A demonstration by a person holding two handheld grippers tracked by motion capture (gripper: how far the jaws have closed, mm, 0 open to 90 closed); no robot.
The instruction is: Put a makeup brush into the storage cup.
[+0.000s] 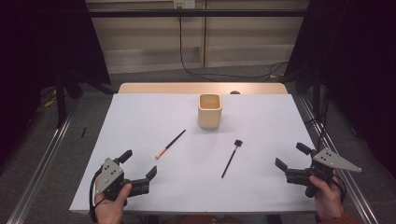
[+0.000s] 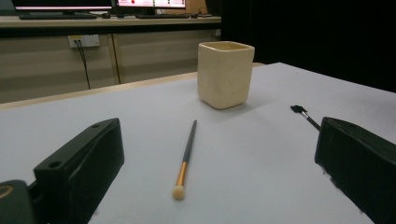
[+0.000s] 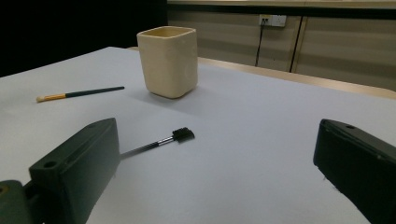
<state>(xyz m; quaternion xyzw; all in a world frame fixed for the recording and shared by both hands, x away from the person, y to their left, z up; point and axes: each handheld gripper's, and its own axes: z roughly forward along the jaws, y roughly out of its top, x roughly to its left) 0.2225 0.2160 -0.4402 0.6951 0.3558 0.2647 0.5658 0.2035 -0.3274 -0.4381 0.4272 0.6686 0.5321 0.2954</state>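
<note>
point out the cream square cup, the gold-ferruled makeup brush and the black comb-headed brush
cream square cup (image 1: 209, 114), high view, front wall
gold-ferruled makeup brush with pale tip (image 2: 187, 151), left gripper view, dark handle
black comb-headed brush (image 3: 183, 135), right gripper view, bristle head

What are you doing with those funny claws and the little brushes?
A person holds a gripper in each hand at a white table. The left gripper and the right gripper are both open and hold nothing. Two small brushes lie flat on the table: a brush with a gold band nearer the left gripper, and a black brush nearer the right one. A cream cup stands upright behind them, apart from both. Nothing has been picked up yet.
</note>
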